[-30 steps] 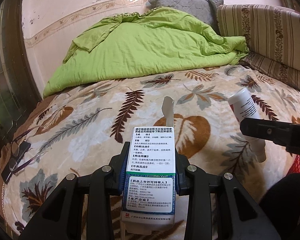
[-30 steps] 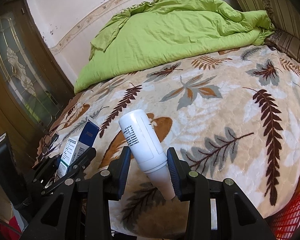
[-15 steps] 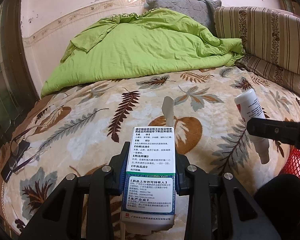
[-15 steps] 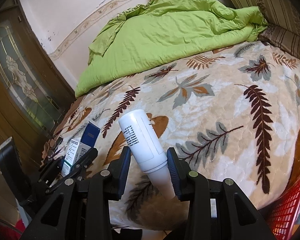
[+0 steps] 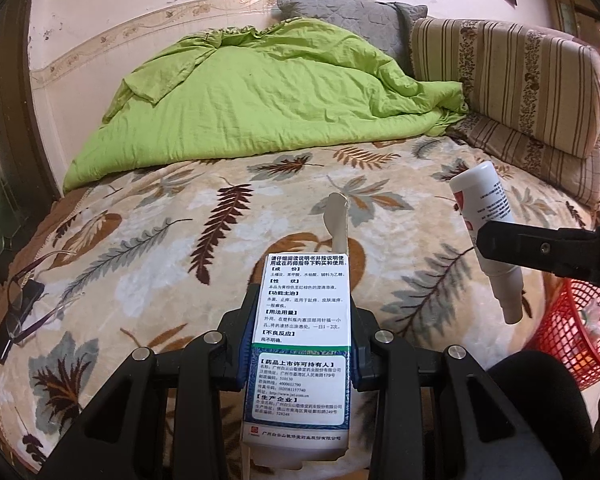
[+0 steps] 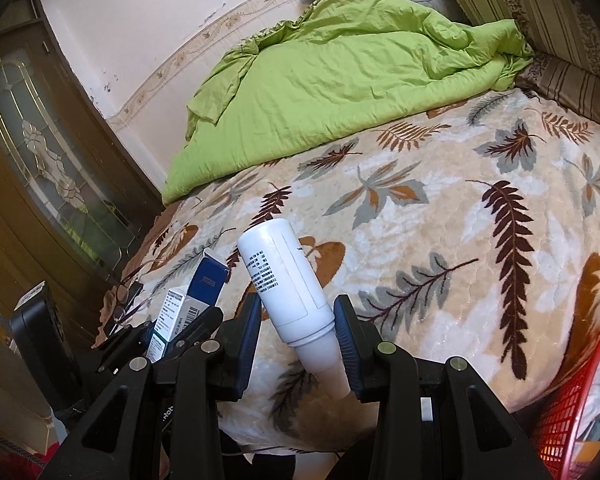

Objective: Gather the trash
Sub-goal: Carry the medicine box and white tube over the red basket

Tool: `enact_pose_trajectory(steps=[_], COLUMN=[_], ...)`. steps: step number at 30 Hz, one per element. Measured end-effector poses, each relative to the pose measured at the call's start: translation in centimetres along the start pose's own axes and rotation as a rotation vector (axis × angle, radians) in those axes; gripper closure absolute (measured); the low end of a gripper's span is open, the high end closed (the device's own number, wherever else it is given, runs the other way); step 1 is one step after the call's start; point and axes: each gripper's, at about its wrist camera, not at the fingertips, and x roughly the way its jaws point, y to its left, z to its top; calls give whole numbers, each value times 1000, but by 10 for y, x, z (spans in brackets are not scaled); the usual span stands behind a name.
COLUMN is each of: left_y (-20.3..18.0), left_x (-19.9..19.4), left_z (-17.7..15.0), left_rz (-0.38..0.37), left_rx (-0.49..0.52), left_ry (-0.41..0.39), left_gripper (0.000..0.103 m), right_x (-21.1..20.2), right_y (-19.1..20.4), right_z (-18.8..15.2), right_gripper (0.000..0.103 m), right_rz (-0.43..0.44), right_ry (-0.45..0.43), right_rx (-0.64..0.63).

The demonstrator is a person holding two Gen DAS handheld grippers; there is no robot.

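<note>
Both wrist cameras looked forward from the near edge of the leaf-patterned beige blanket (image 5: 148,240) toward the crumpled lime-green quilt (image 5: 260,112) at the far wall. The left view sat level and close over the bed. The right view (image 6: 460,240) was rolled, tilting the scene. Both shared the blanket, the quilt (image 6: 340,80) and the red mesh plastic basket (image 5: 576,328) at near right (image 6: 568,420).

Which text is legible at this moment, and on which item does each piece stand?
Medicine box in the left gripper, headings: "成份", "性状", "功能主治", "用法用量", "不良反应", "药品上市许可持有人", "生产企业".
Same box, body lines: too small to read reliably.
White bottle in the right gripper: printed lines, too small to read.
Box's blue flap: white mark, blurred.
</note>
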Motion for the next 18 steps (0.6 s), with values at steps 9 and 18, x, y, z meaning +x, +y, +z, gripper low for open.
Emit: enact_pose_trajectory(steps=[9,18], left_y=[-17,-34], left_x=[-7,-11], left_z=[4,7], left_rz=[-37,-76], left_rx=[24,52], left_ry=[7,19], left_gripper=[69,69], right_x=[-25,-47], right_y=[-18,-35], right_z=[-3,-8], right_gripper=[62,62], right_rz=[-18,-44], right_ry=[-17,-25], right_rx=[42,87])
